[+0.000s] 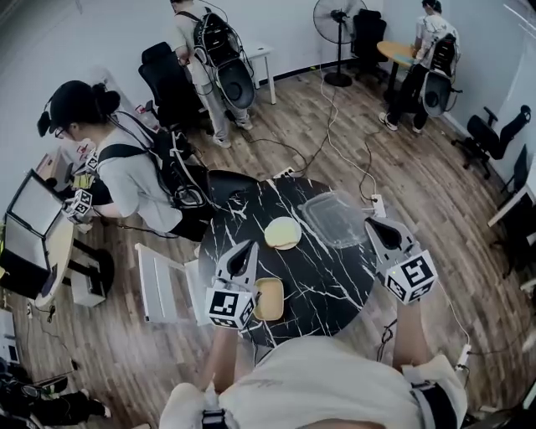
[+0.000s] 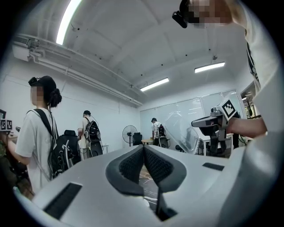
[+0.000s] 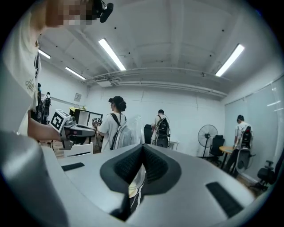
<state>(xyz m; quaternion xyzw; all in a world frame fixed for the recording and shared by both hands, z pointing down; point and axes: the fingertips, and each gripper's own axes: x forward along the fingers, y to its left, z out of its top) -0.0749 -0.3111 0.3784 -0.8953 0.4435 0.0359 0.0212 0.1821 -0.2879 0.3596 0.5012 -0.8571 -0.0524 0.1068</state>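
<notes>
Clear plastic container (image 1: 335,219) flat on round black marble table (image 1: 328,278), right of pale yellow round dish (image 1: 282,232), just beside tips of right gripper (image 1: 375,224). Right jaws pressed together, nothing between them. Tan rectangular block (image 1: 269,299) near table's front edge, just right of left gripper (image 1: 248,249). Left jaws also closed and empty, held over the table. Standing fan (image 1: 338,25) well behind, person with backpack (image 1: 134,176) at left.
</notes>
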